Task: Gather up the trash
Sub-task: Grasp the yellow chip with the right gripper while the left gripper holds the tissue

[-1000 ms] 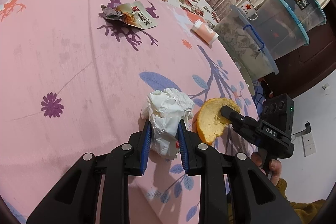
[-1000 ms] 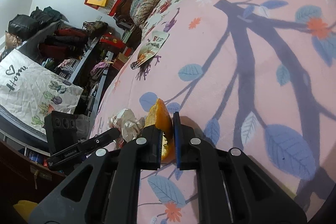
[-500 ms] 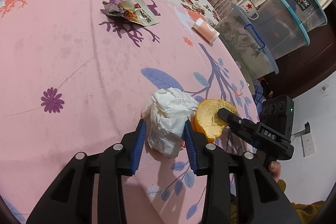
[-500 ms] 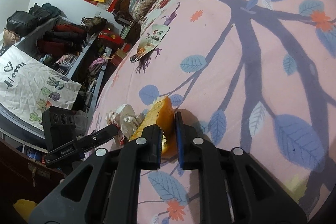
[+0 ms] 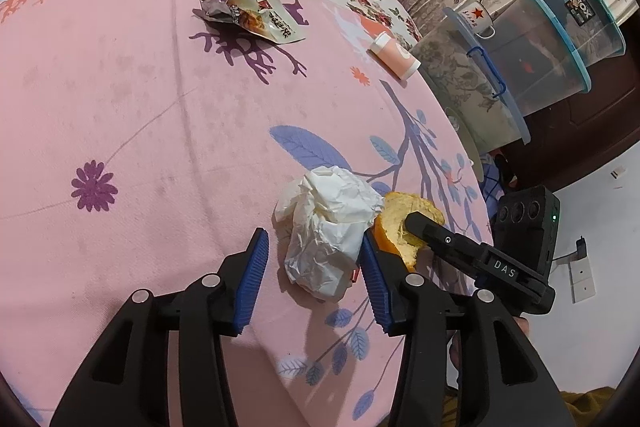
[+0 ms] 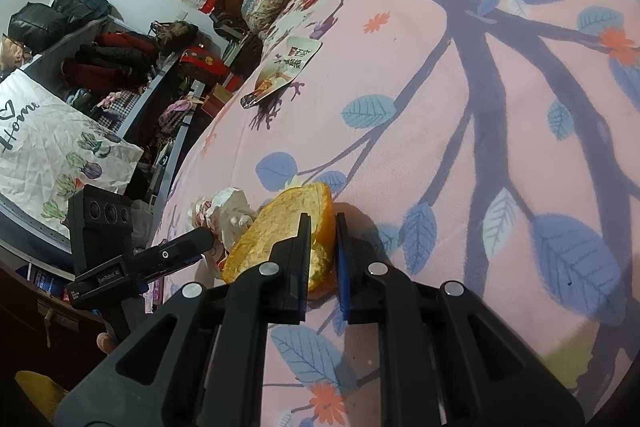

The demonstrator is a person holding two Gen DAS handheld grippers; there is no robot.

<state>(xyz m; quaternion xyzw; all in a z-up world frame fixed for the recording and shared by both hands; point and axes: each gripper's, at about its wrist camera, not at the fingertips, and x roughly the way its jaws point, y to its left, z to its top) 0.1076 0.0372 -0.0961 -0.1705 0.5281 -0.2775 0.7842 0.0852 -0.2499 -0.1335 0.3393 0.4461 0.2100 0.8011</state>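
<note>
At the near edge of the pink bedspread [image 5: 132, 99], your left gripper [image 5: 310, 269], jaws just opened, straddles the light, crushable tissue wad [image 5: 328, 223] unpinched—grab mid-bulk; right gripper [image 6: 322, 227] pinches the soft orange peel [image 6: 280, 227].

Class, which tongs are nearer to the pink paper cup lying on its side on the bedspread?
Right, narrowly. The right tongs, shut on the orange peel, sit on the pink paper cup's side; the left tongs, just opening around the crumpled white tissue, sit beside them, slightly farther.

Trash scattered on a pink bedspread [image 5: 120, 99]

Crumpled white paper [image 5: 328, 227] lies touching an orange peel [image 6: 288, 227]; a snack wrapper [image 5: 260, 17] and tipped cup [image 5: 394, 57] lie beyond.
</note>
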